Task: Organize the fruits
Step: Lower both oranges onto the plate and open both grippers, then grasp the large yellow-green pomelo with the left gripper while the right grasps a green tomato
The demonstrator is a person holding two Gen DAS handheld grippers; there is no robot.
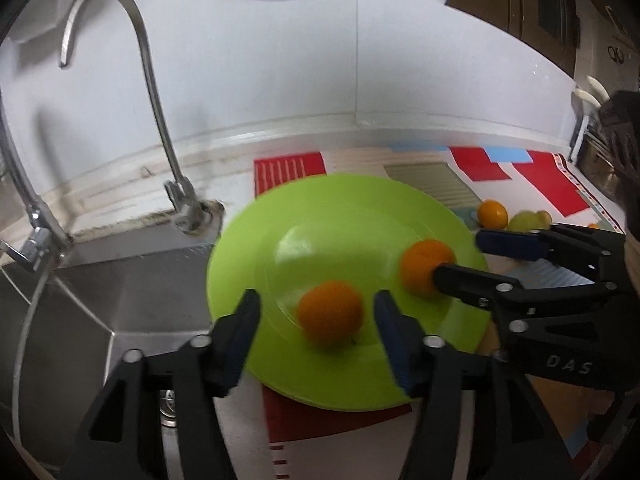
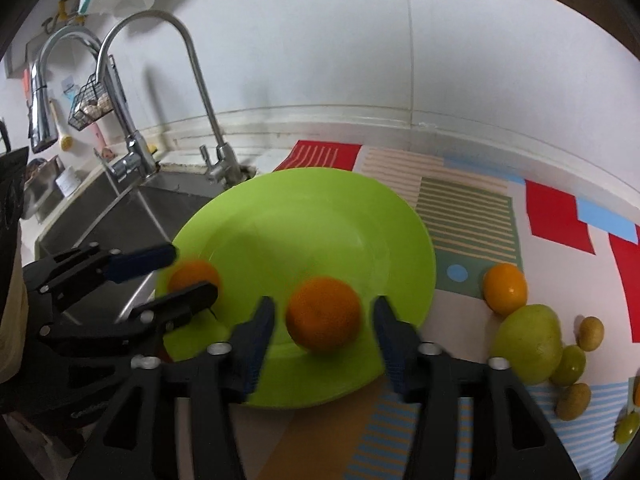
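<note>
Down over the green plate (image 1: 344, 384) both pairs of tongs tilt, each pointing forward and downward with an orange between its fingers. On the left tongs (image 1: 318, 312) the jaws stand partly apart, and the orange (image 1: 330, 317) between them rests on the plate with a clear gap to either blue pad – not gripped. Likewise the right tongs (image 2: 324, 316) are partly spread around a second orange (image 2: 323, 314), which also sits on the plate, free of both pads. In the left wrist view the right tongs reach in from the right edge, their near finger covering part of that second orange; in the right wrist view the left tongs come in from the left and hide the lower half of the first orange.

Counted: two oranges on the plate, one plate, two taps at the sink (image 1: 120, 280). On the patterned mat (image 2: 472, 216) to the right of the plate lies a third orange (image 2: 505, 287), just beside a large green fruit (image 2: 527, 344). Around that are several small yellow-green and brownish fruits (image 2: 591, 333) – four fully seen, others cut off at the frame edge, so their total cannot be told.

Both oranges on the plate are smeared by blur, and the plate's near rim is hidden behind the tongs
</note>
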